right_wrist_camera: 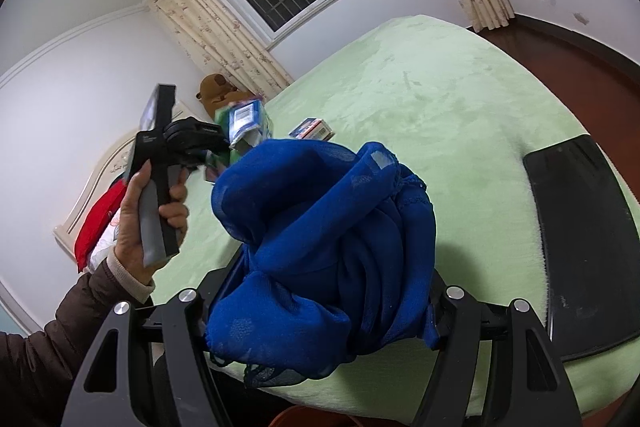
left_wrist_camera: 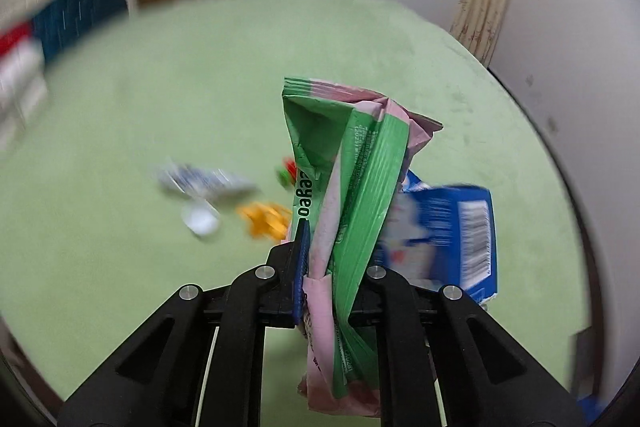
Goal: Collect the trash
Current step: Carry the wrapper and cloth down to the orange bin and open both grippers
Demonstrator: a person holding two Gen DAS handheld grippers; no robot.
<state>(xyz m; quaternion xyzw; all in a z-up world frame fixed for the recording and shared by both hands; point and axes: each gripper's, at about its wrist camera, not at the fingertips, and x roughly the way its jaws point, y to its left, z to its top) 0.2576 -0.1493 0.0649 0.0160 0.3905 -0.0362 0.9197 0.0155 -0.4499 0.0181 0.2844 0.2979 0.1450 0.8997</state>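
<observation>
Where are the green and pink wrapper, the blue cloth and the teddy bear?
green and pink wrapper (left_wrist_camera: 352,187): left wrist view, on its green striped side.
blue cloth (right_wrist_camera: 320,227): right wrist view, middle of the bundle.
teddy bear (right_wrist_camera: 214,93): right wrist view, its brown head.

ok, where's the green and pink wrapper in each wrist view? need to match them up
Left wrist: green and pink wrapper fills the centre, clamped upright in the left tool.
Right wrist: a small green packet in that tool, left of centre and above the blue cloth, is probably it; too small to confirm.
Shared landmark: the light green bedspread.
</observation>
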